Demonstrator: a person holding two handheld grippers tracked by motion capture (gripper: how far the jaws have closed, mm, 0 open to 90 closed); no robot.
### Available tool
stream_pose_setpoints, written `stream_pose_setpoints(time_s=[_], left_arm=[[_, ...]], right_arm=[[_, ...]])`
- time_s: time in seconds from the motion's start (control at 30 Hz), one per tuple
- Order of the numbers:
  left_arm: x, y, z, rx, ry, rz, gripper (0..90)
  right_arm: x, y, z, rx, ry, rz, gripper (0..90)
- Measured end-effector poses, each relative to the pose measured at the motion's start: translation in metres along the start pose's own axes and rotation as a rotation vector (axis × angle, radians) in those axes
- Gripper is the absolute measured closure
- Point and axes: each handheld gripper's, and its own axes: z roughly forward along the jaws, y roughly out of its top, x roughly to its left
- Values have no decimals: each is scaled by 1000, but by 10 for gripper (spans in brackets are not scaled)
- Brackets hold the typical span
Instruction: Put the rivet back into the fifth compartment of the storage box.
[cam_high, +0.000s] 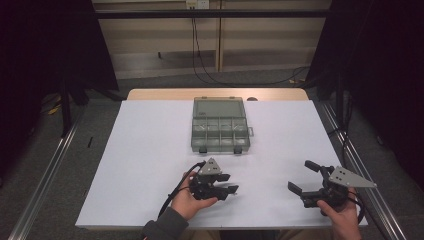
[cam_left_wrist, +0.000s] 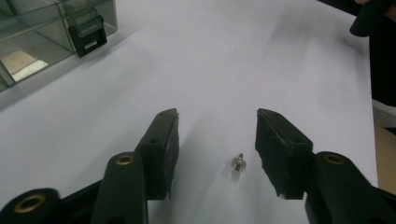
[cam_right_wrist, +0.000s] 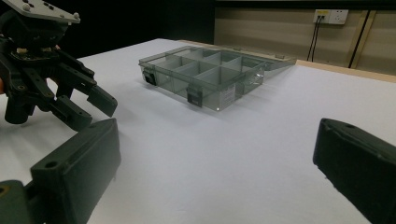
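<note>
A small screw (cam_left_wrist: 237, 164) lies on the table (cam_high: 150, 150), before the organizer box (cam_high: 220, 125).

Dim room, dark surroundings | white desk (cam_high: 150, 165) brightest, evenly lit from above | soft faint shadows under left hand-held gripper (cam_left_wrist: 217, 135) | mild glare on clear plastic organizer box (cam_right_wrist: 210, 74) | near jaws slightly soft in both gripper views | grainy, low resolution

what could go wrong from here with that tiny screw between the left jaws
1. The screw is very small and lies flat on the smooth white table; the left gripper, its jaws open around it, might pinch it off-centre and flick it away.
2. It sits nearer one jaw, so closing could push it sideways rather than grip it.
3. The compartment box stands well away, so a weak grip could drop the screw on the way.
</note>
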Motion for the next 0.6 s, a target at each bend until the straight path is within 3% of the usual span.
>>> stream_pose_setpoints(time_s=[0.23,0.6], left_arm=[[-2,-1,4,26,-16,-2,634],[-7,-3,13,88,-32,26,684]], right_arm=[[1,0,0,-2,3,-3,6],[0,1,-1,-4,-2,0,6]])
